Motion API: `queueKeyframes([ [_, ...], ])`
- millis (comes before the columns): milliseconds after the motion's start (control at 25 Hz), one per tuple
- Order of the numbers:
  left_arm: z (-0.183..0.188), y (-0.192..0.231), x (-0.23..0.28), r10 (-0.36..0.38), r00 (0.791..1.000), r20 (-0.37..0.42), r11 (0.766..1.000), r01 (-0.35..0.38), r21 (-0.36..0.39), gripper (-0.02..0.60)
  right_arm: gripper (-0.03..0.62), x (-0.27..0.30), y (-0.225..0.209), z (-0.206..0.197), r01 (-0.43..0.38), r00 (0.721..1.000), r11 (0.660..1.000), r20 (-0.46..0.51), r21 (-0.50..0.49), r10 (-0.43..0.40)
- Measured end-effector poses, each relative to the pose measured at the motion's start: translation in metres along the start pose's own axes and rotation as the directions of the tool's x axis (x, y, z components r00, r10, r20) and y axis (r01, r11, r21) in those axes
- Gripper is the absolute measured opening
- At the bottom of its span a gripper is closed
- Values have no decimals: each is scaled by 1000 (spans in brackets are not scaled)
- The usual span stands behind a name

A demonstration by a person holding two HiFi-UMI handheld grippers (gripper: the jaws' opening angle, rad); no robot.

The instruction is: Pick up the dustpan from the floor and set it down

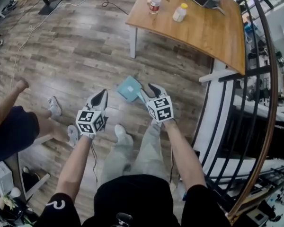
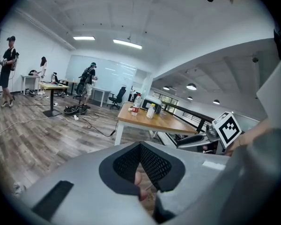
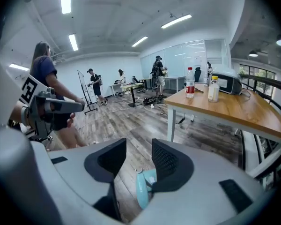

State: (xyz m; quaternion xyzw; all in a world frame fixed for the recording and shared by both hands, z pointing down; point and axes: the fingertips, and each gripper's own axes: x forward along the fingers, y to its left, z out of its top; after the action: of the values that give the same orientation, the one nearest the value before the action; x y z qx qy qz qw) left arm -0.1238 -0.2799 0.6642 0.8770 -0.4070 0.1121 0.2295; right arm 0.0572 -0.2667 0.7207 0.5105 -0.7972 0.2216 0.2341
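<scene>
The left pair of grey tongs is seen pinched shut on nothing. The right pair of grey tongs is spread apart, and the handle of the small teal plastic dustpan is glimpsed just beneath, unclamped. The dustpan is found lying on the grey wood-plank floor at centre frame, so both lift and set-down are judged outstanding. Counted: two tongs, one dustpan, one wooden table at upper right, one red-labelled clear bottle, one yellow-capped white bottle.
</scene>
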Motion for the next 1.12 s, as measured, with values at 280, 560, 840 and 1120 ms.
queueKeyframes([
  [280,-46,12,22,-19,999,-37,1000,19,-9,-3,241,55,0,-73,-37,994,998,-107,-45,32],
  [560,-82,21,25,-36,997,-67,999,36,-4,-3,267,87,3,-128,-51,972,997,-231,-59,36],
  [840,-108,39,29,-36,996,-76,999,35,-14,-3,272,119,5,-160,-58,957,996,-289,-72,35],
  [1120,-126,48,29,-32,996,-84,999,30,-27,-3,264,137,5,-182,-49,941,996,-337,-79,19],
])
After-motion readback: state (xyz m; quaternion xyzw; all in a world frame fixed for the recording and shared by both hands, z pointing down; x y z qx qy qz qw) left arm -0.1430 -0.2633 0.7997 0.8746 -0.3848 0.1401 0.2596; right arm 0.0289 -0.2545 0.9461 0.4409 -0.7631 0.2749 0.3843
